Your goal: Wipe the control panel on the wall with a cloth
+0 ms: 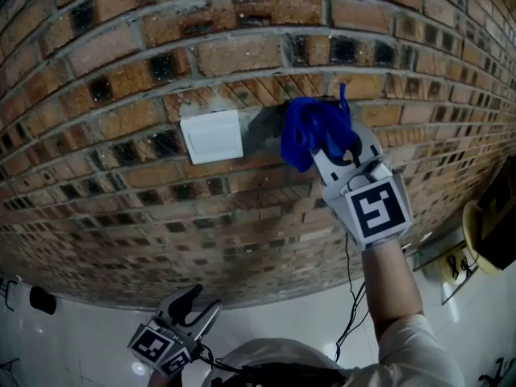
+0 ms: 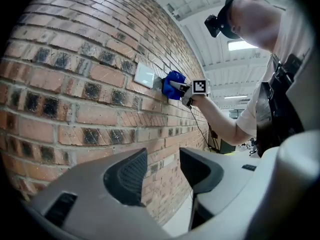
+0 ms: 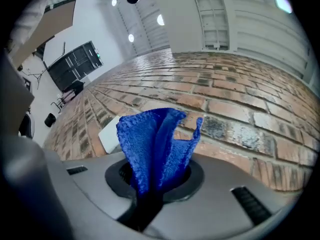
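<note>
At the lower left of the head view, the left gripper (image 1: 200,305) is being held low, its jaws spread with nothing between them. Higher, right of centre, the right gripper (image 1: 339,156) is being held pinched on a blue cloth (image 1: 310,131), which is seemingly being pressed against the brick wall (image 1: 121,63) just right of the white panel (image 1: 212,135). Only a narrow fold is being gripped, so the cloth may be dragged out by rough brick, and mortar grit may be carried onto the panel. No readable writing is being shown, only marker squares (image 1: 377,208).
</note>
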`<state>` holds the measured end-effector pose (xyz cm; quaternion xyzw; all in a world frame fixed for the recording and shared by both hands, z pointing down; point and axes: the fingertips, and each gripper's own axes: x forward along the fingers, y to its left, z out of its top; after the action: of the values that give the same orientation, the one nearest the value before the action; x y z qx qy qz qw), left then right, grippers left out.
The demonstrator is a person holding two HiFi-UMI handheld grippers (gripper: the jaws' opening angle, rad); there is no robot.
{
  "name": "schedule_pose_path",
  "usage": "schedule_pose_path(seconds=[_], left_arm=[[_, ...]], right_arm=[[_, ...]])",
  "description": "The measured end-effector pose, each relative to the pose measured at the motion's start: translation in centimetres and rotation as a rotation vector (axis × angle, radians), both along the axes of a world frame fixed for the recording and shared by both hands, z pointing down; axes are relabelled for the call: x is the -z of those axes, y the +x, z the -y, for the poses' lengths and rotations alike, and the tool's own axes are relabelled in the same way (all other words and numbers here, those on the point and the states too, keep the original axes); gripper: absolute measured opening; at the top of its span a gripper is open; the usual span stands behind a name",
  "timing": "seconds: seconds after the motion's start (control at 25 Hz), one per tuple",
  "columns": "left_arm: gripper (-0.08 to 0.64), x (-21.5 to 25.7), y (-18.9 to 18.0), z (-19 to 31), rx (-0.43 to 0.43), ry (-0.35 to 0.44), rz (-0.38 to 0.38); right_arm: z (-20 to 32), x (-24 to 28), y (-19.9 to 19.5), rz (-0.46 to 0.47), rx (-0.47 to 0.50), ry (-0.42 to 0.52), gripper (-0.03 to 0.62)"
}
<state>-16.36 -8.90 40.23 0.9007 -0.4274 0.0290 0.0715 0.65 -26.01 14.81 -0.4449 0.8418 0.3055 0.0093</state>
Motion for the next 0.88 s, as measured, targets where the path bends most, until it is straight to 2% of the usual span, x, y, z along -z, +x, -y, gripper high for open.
schedule_pose_path(seconds=[0.2,0.36,0.48,0.6,0.72,0.88], left_arm=[[0.206,-0.1,1.1,0.6,-0.029,0.004,0.011],[0.206,-0.3,1.6,0.8,-0.046,0.002,0.024],[0.206,-0.6,1.7,0.8,-0.051,-0.007,0.030],[0.206,-0.9,1.4,0.8,-0.051,-0.013,0.039],[0.206,-1.2,1.1,0.8,-0.048,-0.022,0.044],[0.206,0.0,1.5,0.8,-0.042,0.005,0.013]], right_arm=[[1.5,-0.2,6.3,-0.005,-0.093,0.016,0.091],[3.6,-1.6,10.8,0.014,-0.193,-0.025,0.089],[4.1,-1.9,11.7,0.041,-0.181,-0.049,0.092],[2.4,-1.0,10.1,0.036,-0.160,-0.024,0.089],[-0.2,0.2,5.8,0.015,-0.067,0.035,0.091],[-1.7,-0.6,-0.8,-0.040,0.064,0.002,0.089]])
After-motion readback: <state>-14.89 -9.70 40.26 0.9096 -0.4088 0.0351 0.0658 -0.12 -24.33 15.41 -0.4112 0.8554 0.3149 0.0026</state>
